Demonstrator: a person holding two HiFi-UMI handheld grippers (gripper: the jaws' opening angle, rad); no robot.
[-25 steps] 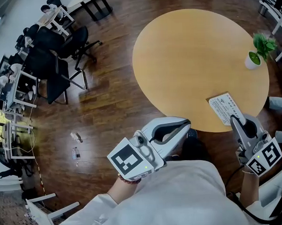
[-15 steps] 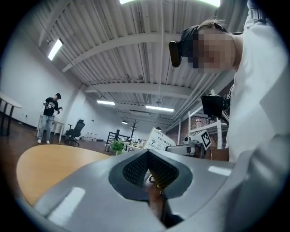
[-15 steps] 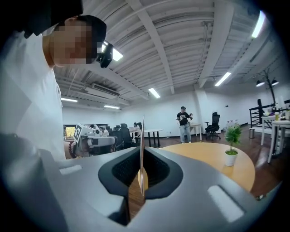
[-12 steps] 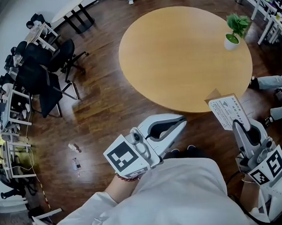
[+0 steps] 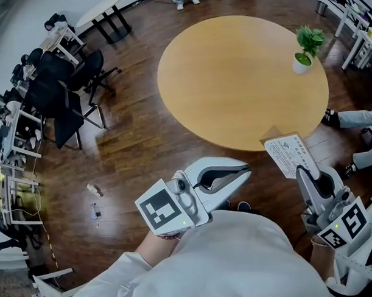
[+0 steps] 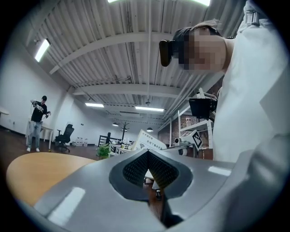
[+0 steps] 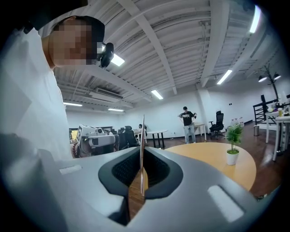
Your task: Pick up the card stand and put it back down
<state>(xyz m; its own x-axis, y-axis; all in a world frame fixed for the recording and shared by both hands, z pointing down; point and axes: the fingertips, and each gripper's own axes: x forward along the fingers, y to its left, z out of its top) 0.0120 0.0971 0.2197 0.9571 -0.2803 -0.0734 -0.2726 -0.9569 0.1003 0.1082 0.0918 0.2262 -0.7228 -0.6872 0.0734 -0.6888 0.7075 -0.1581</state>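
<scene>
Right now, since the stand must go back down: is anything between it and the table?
Nothing visible. The stand, clamped in the right gripper, hangs by the table's bare near edge; the plant stands away at the far rim.

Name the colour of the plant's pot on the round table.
White. The pot shows best in the right gripper view.
</scene>
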